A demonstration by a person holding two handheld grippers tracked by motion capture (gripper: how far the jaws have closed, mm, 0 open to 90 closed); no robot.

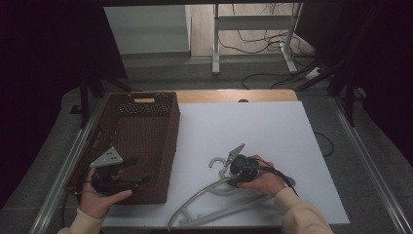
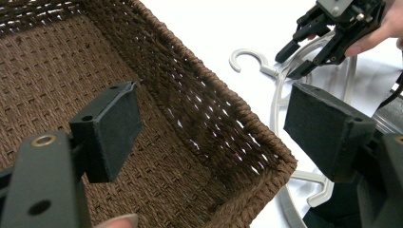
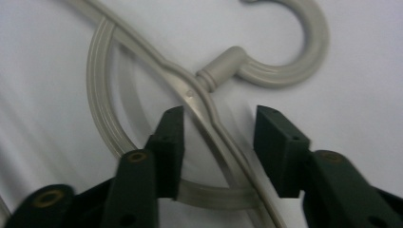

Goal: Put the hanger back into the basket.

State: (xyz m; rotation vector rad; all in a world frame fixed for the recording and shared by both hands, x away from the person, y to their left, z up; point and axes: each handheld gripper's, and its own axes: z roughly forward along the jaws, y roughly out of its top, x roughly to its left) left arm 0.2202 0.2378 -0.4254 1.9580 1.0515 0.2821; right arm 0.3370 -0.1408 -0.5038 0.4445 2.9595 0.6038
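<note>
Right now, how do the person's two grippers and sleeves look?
Both grippers are black. The left gripper carries a grey three-cornered plate on top, and its jaws end in flat rectangular black pads with brass-coloured rivets behind. The right gripper has the same black jaws, a grey plate and a black cable. Both sleeves are cream-coloured.

Smooth grey plastic hanger [image 3: 209, 90]; rough brown woven wicker basket [image 1: 165, 146].

A lab: black curtains [image 1: 44, 58], bare desk frame [image 1: 253, 34], loose floor cables [image 1: 272, 44].
</note>
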